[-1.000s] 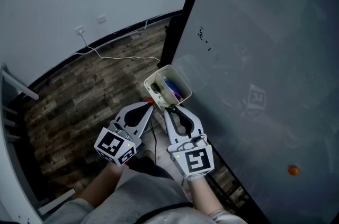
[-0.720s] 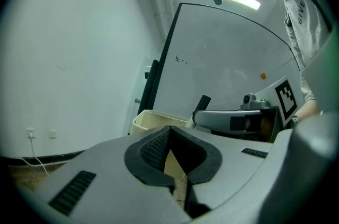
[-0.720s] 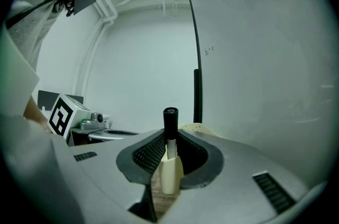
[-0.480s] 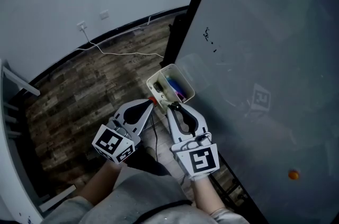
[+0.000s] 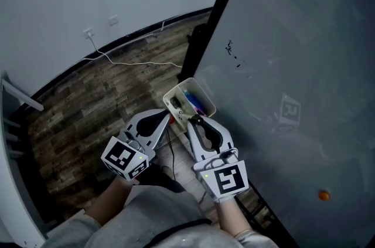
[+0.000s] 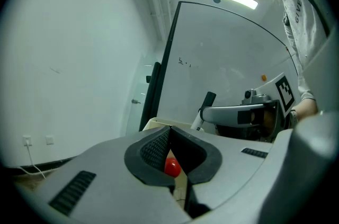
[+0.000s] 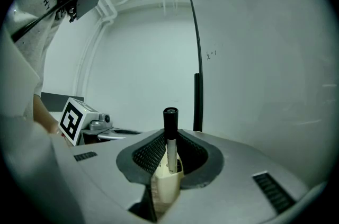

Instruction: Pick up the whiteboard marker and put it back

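The whiteboard [image 5: 293,65] stands at my right, and the cream tray [image 5: 173,94] hangs at its lower edge with other pens lying in it. My right claw [image 5: 192,118] is the nearer one. Its tip sits at the tray's near rim, pinching the whiteboard marker [image 7: 170,138], whose long axis runs across the jaws, black cap up. I judge the tray lies straight ahead of it. My left claw [image 5: 170,118] is pressed together on a small red piece [image 6: 171,166] beside the same rim. Since a second ago both claws have barely shifted, though the right tip has crept slightly closer to the rim.
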Demonstrator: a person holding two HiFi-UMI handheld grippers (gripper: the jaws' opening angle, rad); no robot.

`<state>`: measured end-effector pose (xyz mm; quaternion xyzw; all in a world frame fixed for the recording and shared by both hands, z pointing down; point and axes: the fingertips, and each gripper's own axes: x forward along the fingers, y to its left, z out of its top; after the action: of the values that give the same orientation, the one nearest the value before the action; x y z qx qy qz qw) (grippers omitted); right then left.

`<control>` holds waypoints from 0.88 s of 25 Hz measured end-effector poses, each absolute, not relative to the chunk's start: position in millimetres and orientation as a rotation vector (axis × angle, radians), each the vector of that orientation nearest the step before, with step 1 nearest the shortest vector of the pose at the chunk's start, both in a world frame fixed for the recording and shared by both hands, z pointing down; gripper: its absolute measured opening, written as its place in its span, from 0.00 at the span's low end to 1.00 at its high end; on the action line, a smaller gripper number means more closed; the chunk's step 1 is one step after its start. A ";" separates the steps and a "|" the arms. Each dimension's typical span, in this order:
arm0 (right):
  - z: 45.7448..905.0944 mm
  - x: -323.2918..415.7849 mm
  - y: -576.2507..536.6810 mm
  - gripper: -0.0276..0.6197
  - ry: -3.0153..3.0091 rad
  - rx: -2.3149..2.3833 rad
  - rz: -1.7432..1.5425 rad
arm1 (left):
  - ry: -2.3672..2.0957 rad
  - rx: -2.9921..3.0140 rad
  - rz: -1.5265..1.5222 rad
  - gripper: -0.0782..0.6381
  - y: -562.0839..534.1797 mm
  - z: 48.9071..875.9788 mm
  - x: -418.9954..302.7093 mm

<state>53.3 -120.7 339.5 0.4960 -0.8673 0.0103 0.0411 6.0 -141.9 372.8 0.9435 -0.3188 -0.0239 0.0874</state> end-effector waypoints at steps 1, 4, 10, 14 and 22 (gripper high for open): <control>337.7 53.4 -121.0 0.16 -2.654 1.519 0.030 | -0.945 2.812 -0.074 0.12 -142.9 371.3 5.8; 335.7 53.5 -122.6 0.16 -2.655 1.517 0.038 | -0.936 2.818 -0.080 0.12 -146.2 369.4 5.8; 327.6 54.5 -124.3 0.16 -2.661 1.530 0.073 | -0.929 2.822 -0.092 0.12 -152.4 366.1 6.6; 320.6 54.7 -123.8 0.16 -2.664 1.525 0.092 | -0.926 2.823 -0.097 0.12 -154.1 363.8 6.8; 314.3 58.6 -122.6 0.16 -2.671 1.518 0.144 | -0.930 2.820 -0.094 0.12 -155.1 364.9 7.1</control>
<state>58.6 -122.6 314.3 0.4933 -0.8680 0.0467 0.0332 7.1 -155.1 364.9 0.9458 -0.3118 -0.0314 0.0851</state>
